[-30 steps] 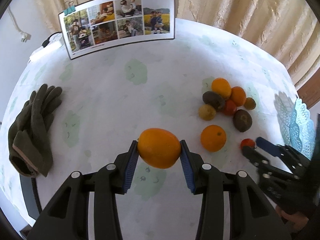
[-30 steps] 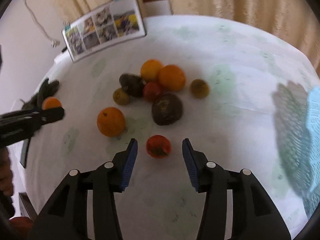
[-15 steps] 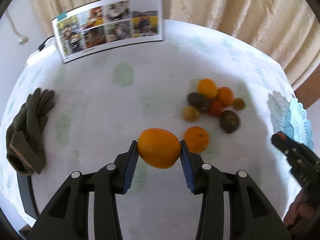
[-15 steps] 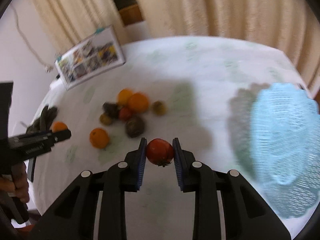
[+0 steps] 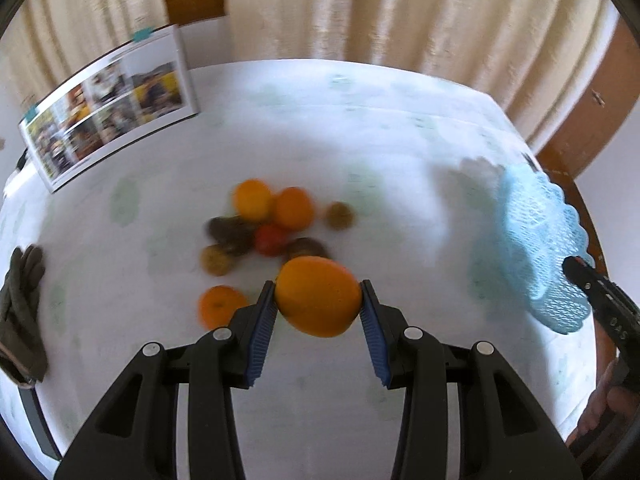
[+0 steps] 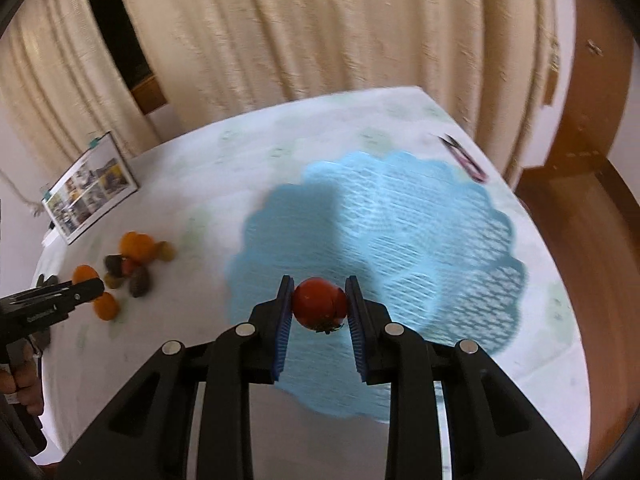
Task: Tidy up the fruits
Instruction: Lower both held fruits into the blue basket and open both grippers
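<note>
Lifted off the cloth since a second ago, the small red tomato point(image 6: 319, 303) now hangs clamped between the blue pads of the right gripper point(image 6: 319, 305), above the near edge of the light blue lattice plate point(image 6: 420, 216); back then it lay on the table between pads that stood apart. Its dark stem end points down. The large orange point(image 5: 318, 297) has also travelled: the left gripper point(image 5: 318, 300), pads pressed on its two sides as before, has carried it from the bare left part of the table to a spot in front of the fruit cluster, clear of the cloth.

That cluster point(image 5: 264, 224) sits mid-table, blurred in both views: two orange fruits at the back, a red one in the middle, several dark brown and yellowish ones around them, and a single orange point(image 5: 220, 306) apart on the near side. The blue plate lies to the right of the cluster, well apart from it, on the white tablecloth point(image 5: 360, 128) with faint green marks.

Further out, a sheet of photos point(image 5: 108, 108) stands at the far left edge, a dark green glove point(image 5: 20, 304) lies at the left rim, and a dark pink-edged tool point(image 6: 464, 158) rests beyond the plate. Cream curtains point(image 6: 320, 28) hang behind. A person's fingers point(image 5: 600, 408) show at the right margin of the left view.
</note>
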A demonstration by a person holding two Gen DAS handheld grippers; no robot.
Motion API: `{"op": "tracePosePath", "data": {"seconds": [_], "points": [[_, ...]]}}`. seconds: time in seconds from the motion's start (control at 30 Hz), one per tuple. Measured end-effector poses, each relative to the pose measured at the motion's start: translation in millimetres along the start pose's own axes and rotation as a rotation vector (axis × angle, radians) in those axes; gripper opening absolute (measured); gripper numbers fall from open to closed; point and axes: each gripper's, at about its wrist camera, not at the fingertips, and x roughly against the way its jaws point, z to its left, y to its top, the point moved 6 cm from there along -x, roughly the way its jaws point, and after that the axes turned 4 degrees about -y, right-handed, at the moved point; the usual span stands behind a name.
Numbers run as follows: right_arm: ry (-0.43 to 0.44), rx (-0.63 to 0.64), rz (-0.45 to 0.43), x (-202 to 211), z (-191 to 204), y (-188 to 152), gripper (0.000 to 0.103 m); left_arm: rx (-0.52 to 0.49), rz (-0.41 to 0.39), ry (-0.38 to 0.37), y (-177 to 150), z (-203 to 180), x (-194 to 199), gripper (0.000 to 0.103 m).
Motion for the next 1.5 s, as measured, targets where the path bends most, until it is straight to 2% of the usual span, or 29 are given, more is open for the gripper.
{"op": "tracePosePath", "data": {"seconds": [0.1,0.17,0.2,0.7,0.83,1.03,1.1,1.13,1.17,1.27,1.5], "points": [[-0.017,-0.025,0.001,2,-19,-6,0.036,-0.033,0.000,-0.021,5,-27,-5,0.042],[-0.024,-0.037,-0.010,4,-28,-7,0.054,-0.050,-0.001,-0.032,8,-39,-7,0.042],[-0.028,-0.039,-0.017,6,-31,-7,0.055,-0.060,-0.002,-0.037,11,-44,-9,0.042],[-0.081,-0.069,-0.064,29,-67,-9,0.056,-0.211,-0.013,-0.136,29,-146,-21,0.042],[-0.096,-0.069,-0.080,34,-70,-10,0.065,-0.254,-0.010,-0.161,31,-171,-25,0.042],[-0.103,-0.077,-0.078,35,-74,-12,0.065,-0.306,-0.005,-0.189,29,-195,-27,0.043],[-0.104,-0.079,-0.077,35,-74,-13,0.065,-0.315,-0.009,-0.193,30,-199,-25,0.051],[-0.104,-0.080,-0.078,35,-73,-13,0.065,-0.315,-0.016,-0.194,31,-200,-24,0.063],[-0.105,-0.081,-0.078,34,-72,-12,0.067,-0.312,-0.024,-0.195,32,-199,-22,0.070],[-0.106,-0.078,-0.086,34,-71,-11,0.074,-0.303,-0.028,-0.183,34,-195,-22,0.075],[-0.091,-0.053,-0.092,31,-53,-6,0.074,-0.277,-0.034,-0.142,34,-172,-18,0.075]]}}
